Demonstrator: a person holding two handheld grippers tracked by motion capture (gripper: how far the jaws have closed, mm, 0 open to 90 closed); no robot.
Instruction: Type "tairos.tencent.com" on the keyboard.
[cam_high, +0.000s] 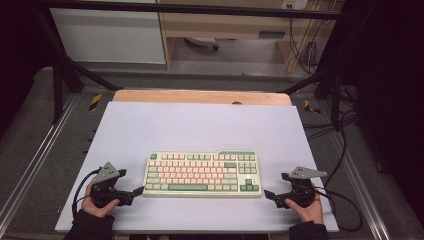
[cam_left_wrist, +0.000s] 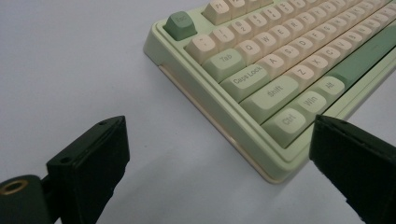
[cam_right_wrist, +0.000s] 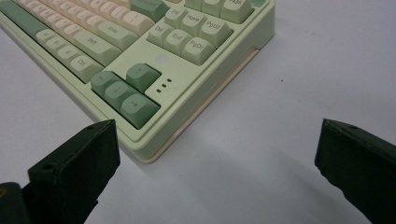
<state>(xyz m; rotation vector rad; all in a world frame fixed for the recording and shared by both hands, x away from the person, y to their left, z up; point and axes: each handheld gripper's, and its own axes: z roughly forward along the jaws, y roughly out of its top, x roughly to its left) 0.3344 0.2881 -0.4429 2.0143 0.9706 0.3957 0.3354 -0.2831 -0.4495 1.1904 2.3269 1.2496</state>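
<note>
The room around is dim, with grey carpet (cam_high: 30, 145) on the floor, a black metal frame (cam_high: 65, 70) standing over the work area, and pale cabinets (cam_high: 107, 35) at the back. A bundle of cables (cam_high: 305, 50) hangs by the far wall, and more trail across the floor on the right.

The worktop (cam_high: 200, 125) is a wide, pale lilac-white sheet, smooth and bare, with a strip of wooden board (cam_high: 200, 96) showing along its far edge.

On the near half of the worktop, roughly centred, lies a keyboard (cam_high: 202, 173), flat and square to the front edge. Its case is light green, with cream and pinkish keys and darker green ones at the corners and along the bottom row. In the left gripper view its near left corner (cam_left_wrist: 275, 172) sits close ahead, by the Ctrl key; in the right gripper view the near right corner (cam_right_wrist: 149, 156) by the arrow keys does the same.

The left claw (cam_high: 139, 190) is held in a hand just beside the keyboard's left end, jaws spread wide with nothing between them, pointing towards that corner. The right claw (cam_high: 268, 194) is held just off the right end, jaws likewise spread and gripping nothing, clear of the case.
</note>
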